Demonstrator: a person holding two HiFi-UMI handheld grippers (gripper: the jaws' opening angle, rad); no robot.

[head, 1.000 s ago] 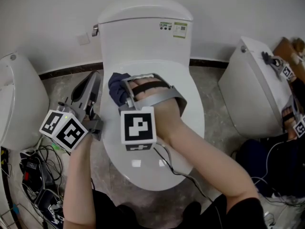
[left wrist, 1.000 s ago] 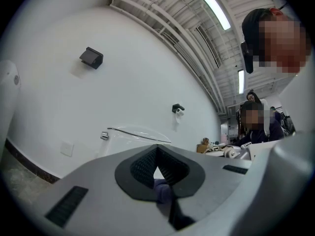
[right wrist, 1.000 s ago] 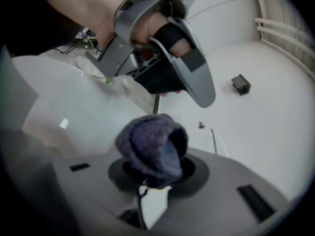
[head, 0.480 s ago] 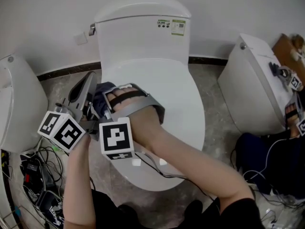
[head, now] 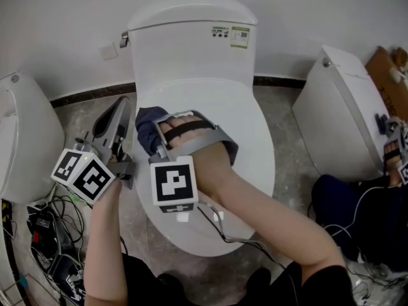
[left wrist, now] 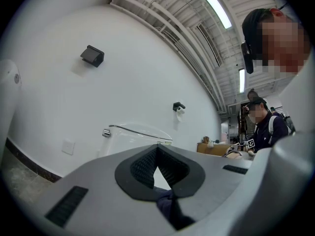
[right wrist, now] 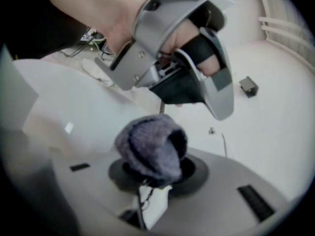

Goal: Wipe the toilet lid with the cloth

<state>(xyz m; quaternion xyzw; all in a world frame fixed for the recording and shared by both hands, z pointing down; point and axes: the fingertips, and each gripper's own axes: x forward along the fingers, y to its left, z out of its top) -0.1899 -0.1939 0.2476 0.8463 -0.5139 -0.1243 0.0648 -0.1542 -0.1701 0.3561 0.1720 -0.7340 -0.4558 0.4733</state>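
- The left tongs [head: 116, 123] are held off the lid's left edge, above the floor [head: 80, 116]. Their jaws are drawn together on nothing, probably so that the wiping path is not blocked.
- The dark cloth [head: 145, 126] is bunched and clamped in the right tongs [head: 157, 132]. It is pressed onto the toilet lid [head: 245, 145] near the left edge, so that fabric rather than jaws is rubbed over it.
- The tank [head: 191, 50] behind is not touched.
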